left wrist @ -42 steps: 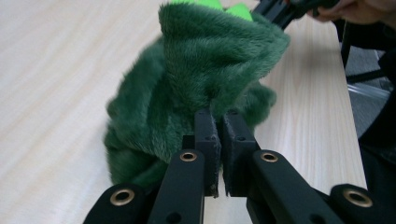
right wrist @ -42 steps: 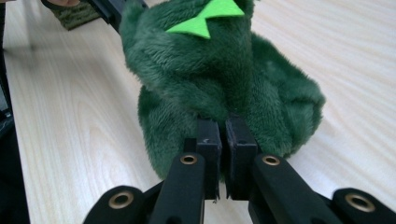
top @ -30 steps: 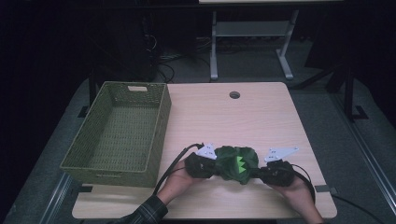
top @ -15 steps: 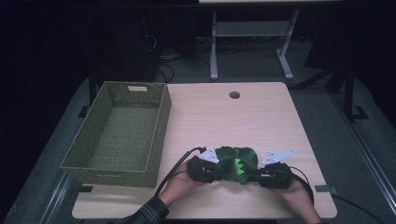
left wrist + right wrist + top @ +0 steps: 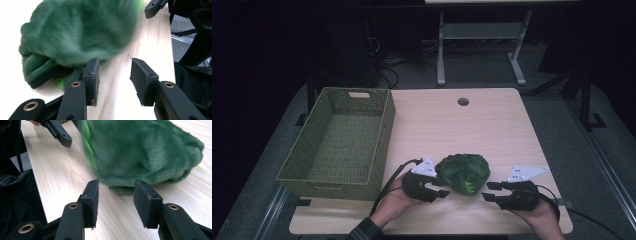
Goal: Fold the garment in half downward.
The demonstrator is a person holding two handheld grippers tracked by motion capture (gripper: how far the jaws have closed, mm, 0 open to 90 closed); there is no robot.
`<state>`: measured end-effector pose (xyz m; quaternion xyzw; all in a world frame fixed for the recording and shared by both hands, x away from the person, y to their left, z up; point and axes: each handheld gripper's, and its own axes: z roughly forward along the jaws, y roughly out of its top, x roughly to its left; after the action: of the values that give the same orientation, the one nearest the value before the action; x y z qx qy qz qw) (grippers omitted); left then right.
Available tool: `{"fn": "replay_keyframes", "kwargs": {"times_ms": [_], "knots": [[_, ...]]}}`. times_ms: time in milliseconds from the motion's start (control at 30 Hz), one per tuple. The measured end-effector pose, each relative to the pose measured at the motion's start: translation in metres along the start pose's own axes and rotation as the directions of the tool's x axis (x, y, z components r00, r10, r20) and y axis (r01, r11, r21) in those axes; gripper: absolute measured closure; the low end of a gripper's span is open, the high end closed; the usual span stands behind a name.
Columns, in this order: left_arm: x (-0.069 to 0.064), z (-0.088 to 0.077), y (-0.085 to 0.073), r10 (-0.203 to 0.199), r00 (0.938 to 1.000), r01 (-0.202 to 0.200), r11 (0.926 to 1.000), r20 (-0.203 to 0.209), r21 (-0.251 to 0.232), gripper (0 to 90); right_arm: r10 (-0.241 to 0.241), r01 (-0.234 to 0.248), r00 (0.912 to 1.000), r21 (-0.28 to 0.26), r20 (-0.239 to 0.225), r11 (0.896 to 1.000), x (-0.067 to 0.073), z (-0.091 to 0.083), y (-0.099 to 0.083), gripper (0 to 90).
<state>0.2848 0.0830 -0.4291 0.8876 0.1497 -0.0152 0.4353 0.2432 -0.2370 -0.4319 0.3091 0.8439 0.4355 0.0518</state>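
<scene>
A green plush bundle [image 5: 463, 172] lies on the wooden table [image 5: 447, 125] near its front edge. My left gripper [image 5: 443, 188] sits just left of it and my right gripper [image 5: 486, 190] just right of it, both a little apart from it. Both sets of jaws have just been opening, and nothing is between either pair. In the left gripper view the plush [image 5: 77, 32] lies ahead and to the left of the open gripper [image 5: 115, 75]. In the right gripper view the plush [image 5: 145, 152] lies just beyond the open gripper [image 5: 116, 197].
A green woven basket [image 5: 337, 140] stands empty on the table's left side, close to my left hand. A round cable hole [image 5: 463, 101] is at the table's far edge. A white table frame [image 5: 482, 35] stands on the floor behind.
Both grippers were pressed against the sides of the plush. They have let go, opened and drawn back outward toward the front edge. The plush now rests on the table.
</scene>
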Motion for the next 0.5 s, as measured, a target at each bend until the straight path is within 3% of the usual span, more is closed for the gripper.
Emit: {"fn": "replay_keyframes", "kwargs": {"times_ms": [233,333,500], "knots": [[0.01,-0.001,0.016,-0.009,0.9999,0.009,0.9996,-0.006,-0.028,81.0,0.002,-0.001,0.9995,-0.033,0.033,0.999,-0.012,-0.002,0.016,84.7],[0.016,0.005,0.023,-0.017,0.9996,0.016,0.9993,-0.022,-0.033,85.3,0.009,-0.008,0.9992,-0.033,0.038,0.999,-0.02,0.006,0.022,87.8],[0.026,0.023,0.022,-0.022,0.9981,0.023,0.9993,-0.057,0.028,86.6,0.017,-0.018,0.9989,0.006,0.044,1.0,-0.03,0.023,0.024,89.2]]}}
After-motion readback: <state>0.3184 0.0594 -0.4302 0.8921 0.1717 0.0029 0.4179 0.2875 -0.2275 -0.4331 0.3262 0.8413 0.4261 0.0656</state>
